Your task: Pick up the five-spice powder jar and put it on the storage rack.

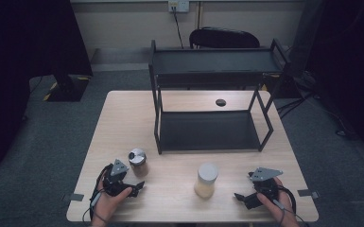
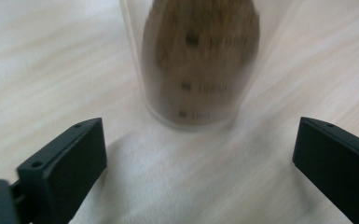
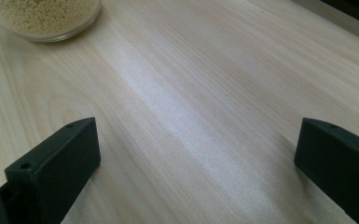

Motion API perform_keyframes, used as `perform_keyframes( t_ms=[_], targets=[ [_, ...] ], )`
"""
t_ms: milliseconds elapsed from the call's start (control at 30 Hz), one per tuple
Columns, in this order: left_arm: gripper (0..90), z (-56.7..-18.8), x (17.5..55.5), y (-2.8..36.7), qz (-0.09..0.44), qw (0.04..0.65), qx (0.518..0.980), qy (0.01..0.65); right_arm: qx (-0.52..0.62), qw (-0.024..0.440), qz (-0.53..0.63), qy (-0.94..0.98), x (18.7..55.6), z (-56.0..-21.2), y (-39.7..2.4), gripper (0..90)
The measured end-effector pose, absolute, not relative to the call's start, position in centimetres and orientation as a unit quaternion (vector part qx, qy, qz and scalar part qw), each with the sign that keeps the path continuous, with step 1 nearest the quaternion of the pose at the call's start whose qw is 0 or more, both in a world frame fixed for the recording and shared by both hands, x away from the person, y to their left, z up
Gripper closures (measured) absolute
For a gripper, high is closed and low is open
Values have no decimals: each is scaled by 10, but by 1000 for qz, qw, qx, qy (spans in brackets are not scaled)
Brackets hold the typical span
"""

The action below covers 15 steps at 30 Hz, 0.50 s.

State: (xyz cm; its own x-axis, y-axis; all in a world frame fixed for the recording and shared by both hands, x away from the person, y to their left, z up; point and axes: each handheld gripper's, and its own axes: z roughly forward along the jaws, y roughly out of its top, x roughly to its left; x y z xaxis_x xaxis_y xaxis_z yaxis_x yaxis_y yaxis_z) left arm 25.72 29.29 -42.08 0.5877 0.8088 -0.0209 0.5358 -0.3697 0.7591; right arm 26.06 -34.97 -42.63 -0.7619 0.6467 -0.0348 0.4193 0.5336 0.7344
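Note:
A small jar of brown contents (image 1: 137,161) with a silver lid stands on the table near my left gripper (image 1: 134,188). In the left gripper view that brown jar (image 2: 200,70) rises just ahead of the wide-apart jaws, apart from them. A taller jar of pale yellow grains (image 1: 206,180) with a grey lid stands at the table's middle front. My right gripper (image 1: 242,197) rests open on the table to its right; in the right gripper view the grain jar's base (image 3: 42,18) sits at the upper left, beyond the jaws.
A black two-level metal shelf rack (image 1: 212,94) stands on the back half of the wooden table (image 1: 123,118). A round cable hole (image 1: 221,102) lies behind it. A dark chair (image 1: 224,38) stands past the table.

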Motion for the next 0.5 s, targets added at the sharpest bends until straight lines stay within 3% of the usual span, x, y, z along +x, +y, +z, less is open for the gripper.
perform_keyframes(
  t_ms=[500],
  targets=[
    [37,-421,273,293,165,416,792,416,309,153,371,862,261,-426,-350,0]
  ],
)
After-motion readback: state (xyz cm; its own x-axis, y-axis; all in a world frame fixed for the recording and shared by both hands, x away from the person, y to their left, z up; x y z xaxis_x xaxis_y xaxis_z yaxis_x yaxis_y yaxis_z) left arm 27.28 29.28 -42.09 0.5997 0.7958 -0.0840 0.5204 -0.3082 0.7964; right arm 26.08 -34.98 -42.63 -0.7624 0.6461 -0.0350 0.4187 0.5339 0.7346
